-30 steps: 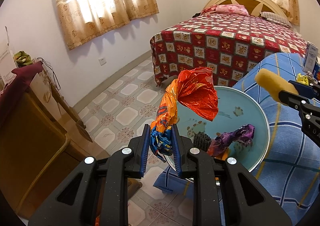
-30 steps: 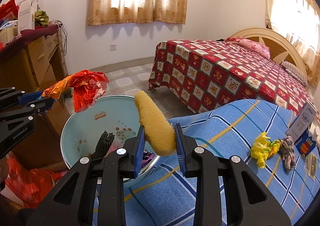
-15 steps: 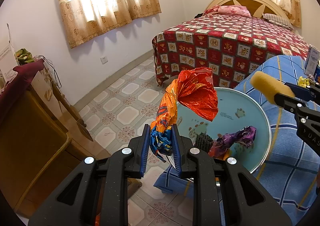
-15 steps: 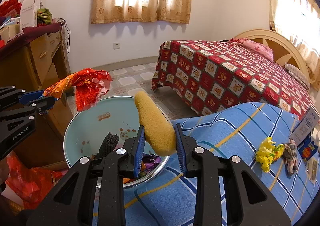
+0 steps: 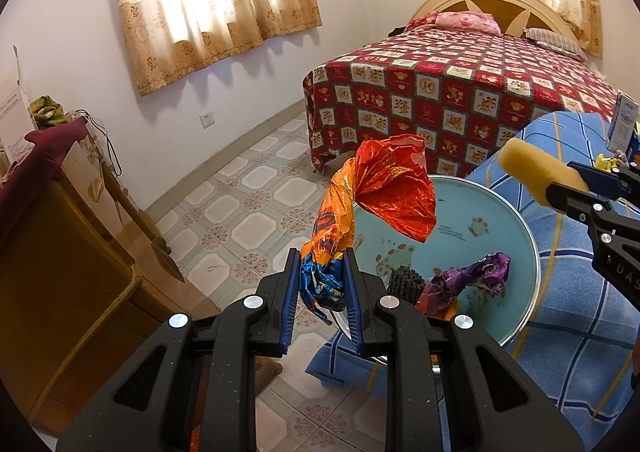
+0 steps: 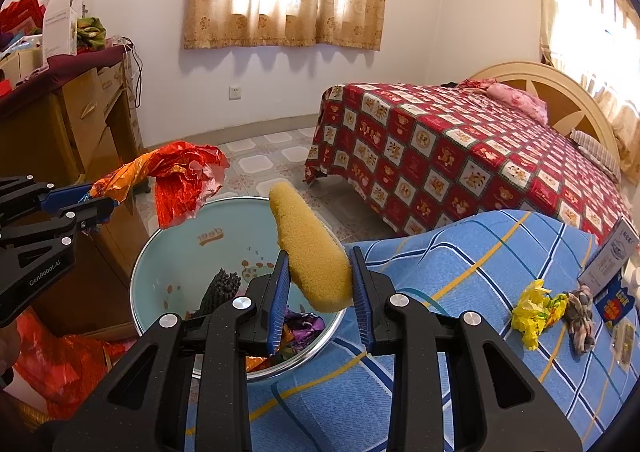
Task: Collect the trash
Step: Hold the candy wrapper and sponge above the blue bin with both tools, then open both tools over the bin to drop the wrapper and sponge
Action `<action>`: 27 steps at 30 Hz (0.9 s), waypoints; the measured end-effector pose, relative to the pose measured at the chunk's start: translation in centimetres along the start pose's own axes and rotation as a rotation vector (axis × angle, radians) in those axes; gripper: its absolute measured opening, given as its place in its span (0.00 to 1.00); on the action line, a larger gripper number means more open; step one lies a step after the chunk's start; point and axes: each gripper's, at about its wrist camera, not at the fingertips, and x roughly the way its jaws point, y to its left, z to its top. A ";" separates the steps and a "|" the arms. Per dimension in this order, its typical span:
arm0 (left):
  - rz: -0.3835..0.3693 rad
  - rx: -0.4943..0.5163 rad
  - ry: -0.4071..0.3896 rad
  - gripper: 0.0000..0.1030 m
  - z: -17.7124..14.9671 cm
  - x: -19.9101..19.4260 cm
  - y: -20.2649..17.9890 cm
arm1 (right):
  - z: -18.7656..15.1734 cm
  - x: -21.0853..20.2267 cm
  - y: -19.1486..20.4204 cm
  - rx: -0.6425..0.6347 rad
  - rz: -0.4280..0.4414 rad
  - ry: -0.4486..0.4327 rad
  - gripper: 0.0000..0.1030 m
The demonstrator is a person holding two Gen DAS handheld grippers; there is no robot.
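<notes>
My left gripper [image 5: 322, 284] is shut on a crumpled red and orange foil wrapper [image 5: 384, 188], which stands up over the near rim of a light blue basin [image 5: 480, 208]. My right gripper [image 6: 318, 284] is shut on a yellow sponge [image 6: 308, 248], held above the basin [image 6: 172, 264] edge. In the basin lie a dark ribbed piece [image 5: 406, 280] and a purple wrapper [image 5: 476, 272]. The left gripper [image 6: 96, 204] with the foil wrapper [image 6: 180, 176] also shows at the left of the right wrist view. A crumpled yellow wrapper [image 6: 534, 308] lies on the blue checked cloth [image 6: 460, 252].
A bed with a red patterned cover [image 6: 460, 148] stands behind. A wooden cabinet [image 5: 60, 252] with clutter on top stands at the left. A knotted rag [image 6: 582, 316] and small packets [image 6: 612, 260] lie on the blue cloth at the right. A red plastic bag [image 6: 60, 364] sits low left.
Both grippers keep their holds and barely shift; the views have drifted slightly, so the basin and the bed sit a little differently in frame.
</notes>
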 end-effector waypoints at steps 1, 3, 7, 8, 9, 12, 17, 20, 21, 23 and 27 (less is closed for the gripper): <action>-0.002 -0.001 0.001 0.21 0.0 0.0 0.0 | 0.0 0.0 0.0 0.000 0.001 0.000 0.29; -0.008 0.000 0.002 0.21 0.0 0.0 -0.1 | 0.1 0.0 0.1 0.001 0.002 0.001 0.30; -0.029 0.005 0.004 0.26 -0.1 -0.2 -0.6 | 0.3 0.0 0.4 0.001 0.018 0.007 0.32; -0.035 0.004 0.005 0.34 -0.2 -0.2 -0.7 | 0.2 0.0 0.4 0.001 0.023 0.005 0.36; -0.035 0.011 0.002 0.37 -0.2 -0.3 -1.0 | 0.2 0.0 0.4 0.002 0.024 0.003 0.40; -0.038 0.015 0.003 0.42 -0.3 -0.3 -1.3 | 0.0 0.1 0.5 0.002 0.023 0.006 0.50; -0.031 0.012 0.002 0.58 -0.3 -0.2 -1.3 | -0.4 0.0 0.2 0.016 0.021 0.001 0.57; -0.028 0.015 0.003 0.65 -0.4 -0.2 -1.4 | -0.7 -0.2 0.0 0.025 0.015 -0.006 0.62; -0.025 0.015 0.003 0.66 -0.4 -0.2 -1.5 | -0.8 -0.2 -0.1 0.027 0.013 -0.009 0.64; -0.027 0.020 0.006 0.67 -0.4 0.0 -1.5 | -1.1 -0.4 -0.4 0.033 0.008 -0.011 0.66; -0.029 0.028 0.016 0.68 -0.6 0.2 -1.9 | -1.5 -0.6 -1.0 0.044 0.000 -0.007 0.67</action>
